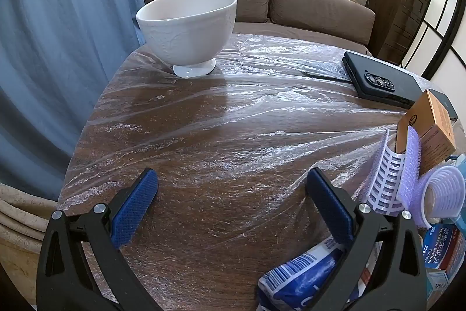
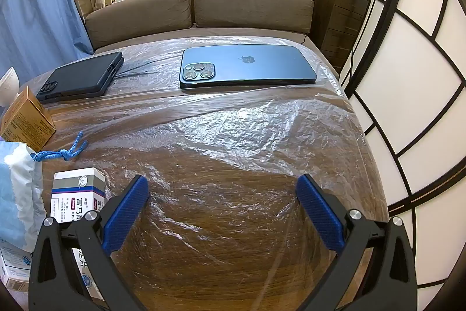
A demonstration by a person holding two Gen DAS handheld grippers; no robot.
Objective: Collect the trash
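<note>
A round wooden table covered with clear plastic film (image 1: 233, 112) fills both views. My left gripper (image 1: 231, 179) is open and empty above its near part. A blue and white wrapper (image 1: 303, 279) lies under its right finger. Medicine boxes (image 1: 442, 247) and an orange box (image 1: 431, 130) crowd the right edge. My right gripper (image 2: 221, 188) is open and empty over the film (image 2: 233, 136). In the right wrist view a white medicine box (image 2: 78, 194), a pale blue drawstring bag (image 2: 17, 194) with a blue cord (image 2: 64, 153) and the orange box (image 2: 26, 118) lie at left.
A white footed bowl (image 1: 189, 28) stands at the table's far left. A black folding phone (image 1: 378, 77) (image 2: 81, 75) and a blue phone (image 2: 247, 66) lie at the far side. Lilac hair rollers (image 1: 407, 174) sit at right. A brown sofa (image 2: 198, 10) is behind.
</note>
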